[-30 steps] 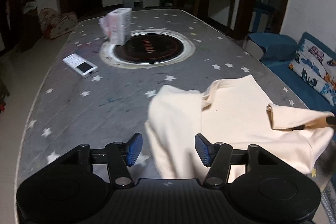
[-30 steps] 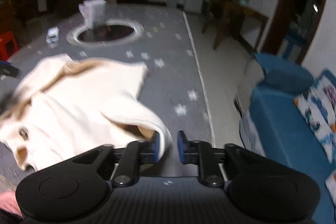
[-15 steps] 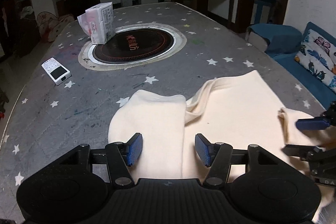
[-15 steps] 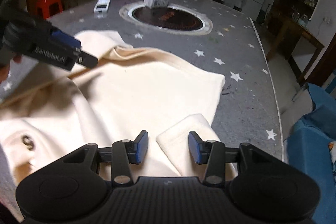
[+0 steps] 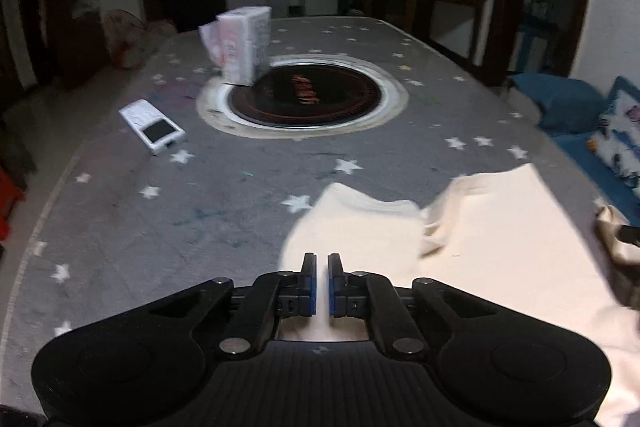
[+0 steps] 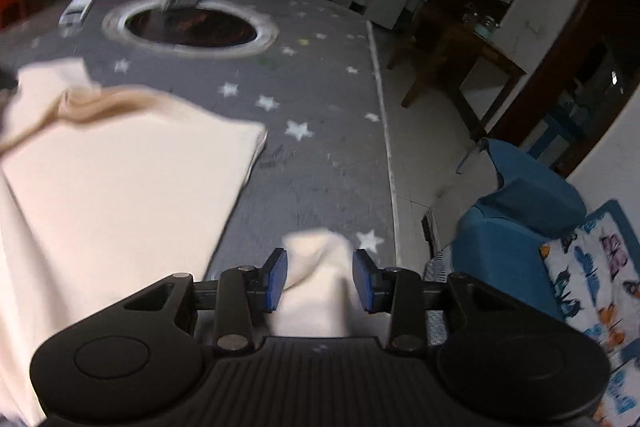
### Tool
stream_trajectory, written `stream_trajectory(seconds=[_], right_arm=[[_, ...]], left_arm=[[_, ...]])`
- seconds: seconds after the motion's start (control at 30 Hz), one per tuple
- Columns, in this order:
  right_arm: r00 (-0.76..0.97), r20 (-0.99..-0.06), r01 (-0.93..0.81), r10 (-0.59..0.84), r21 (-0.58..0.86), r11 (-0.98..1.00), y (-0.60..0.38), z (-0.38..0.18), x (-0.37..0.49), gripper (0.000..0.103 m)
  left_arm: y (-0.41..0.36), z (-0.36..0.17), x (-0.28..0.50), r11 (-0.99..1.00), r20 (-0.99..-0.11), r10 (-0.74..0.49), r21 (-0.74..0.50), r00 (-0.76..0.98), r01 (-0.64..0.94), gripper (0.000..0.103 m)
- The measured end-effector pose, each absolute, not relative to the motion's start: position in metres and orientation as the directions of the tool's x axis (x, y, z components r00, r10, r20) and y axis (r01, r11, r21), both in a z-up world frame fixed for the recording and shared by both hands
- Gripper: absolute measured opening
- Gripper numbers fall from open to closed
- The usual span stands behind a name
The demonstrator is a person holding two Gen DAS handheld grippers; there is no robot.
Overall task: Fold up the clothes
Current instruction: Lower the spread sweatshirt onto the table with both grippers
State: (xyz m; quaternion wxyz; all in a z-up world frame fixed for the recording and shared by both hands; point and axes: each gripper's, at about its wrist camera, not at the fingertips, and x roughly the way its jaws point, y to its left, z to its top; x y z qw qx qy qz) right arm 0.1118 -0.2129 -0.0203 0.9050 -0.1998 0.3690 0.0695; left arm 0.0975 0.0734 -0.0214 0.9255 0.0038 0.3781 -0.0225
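A cream garment (image 5: pixel 480 247) lies spread on the grey star-patterned table (image 5: pixel 160 227). My left gripper (image 5: pixel 322 279) sits low over the garment's near left part. Its blue pads are shut, with cream fabric showing in the thin slit between them. In the right wrist view the garment's body (image 6: pixel 120 179) lies to the left. A loose sleeve end (image 6: pixel 312 307) pokes up between the pads of my right gripper (image 6: pixel 320 267). Those jaws are closing; the left pad touches the cloth and the right pad stands clear. The picture is blurred.
A round black cooktop (image 5: pixel 304 99) is set into the table's middle, with a wrapped tissue pack (image 5: pixel 240 43) at its far rim and a white handset (image 5: pixel 152 125) to its left. The table's right edge (image 6: pixel 384 131) drops toward a blue sofa (image 6: pixel 520 207) with a butterfly cushion.
The left jaws went from wide apart to shut over the garment. The right gripper swung right with the sleeve end, away from the garment's body, toward the table's right edge.
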Motion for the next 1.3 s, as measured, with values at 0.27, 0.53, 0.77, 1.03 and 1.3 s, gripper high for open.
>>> stream_trajectory(seconds=[0.27,0.53,0.77,1.03,1.3], right_arm=[[0.701,-0.706,-0.358,0.098,-0.229,0.905,-0.188,-0.009,0.116,0.045],[0.682,-0.717,-0.420,0.146,-0.220,0.881,-0.160,-0.015,0.127,0.053],[0.677,-0.718,-0.441,0.161,-0.221,0.870,-0.146,-0.018,0.135,0.055],[0.675,-0.719,-0.442,0.165,-0.215,0.871,-0.141,-0.020,0.138,0.055],[0.682,-0.711,-0.444,0.170,-0.218,0.869,-0.137,-0.017,0.133,0.055]], left_arm=[[0.044,-0.029,0.103,0.996,-0.714,-0.035,0.033,0.700,0.083,0.048],[0.035,-0.039,0.112,0.992,-0.721,0.026,0.104,0.692,0.071,0.048],[0.038,-0.042,0.116,0.993,-0.721,0.036,0.105,0.692,0.058,0.040],[0.044,-0.040,0.117,0.994,-0.716,0.043,0.101,0.697,0.043,0.020],[0.056,-0.031,0.110,0.999,-0.698,0.032,0.053,0.715,0.008,0.005]])
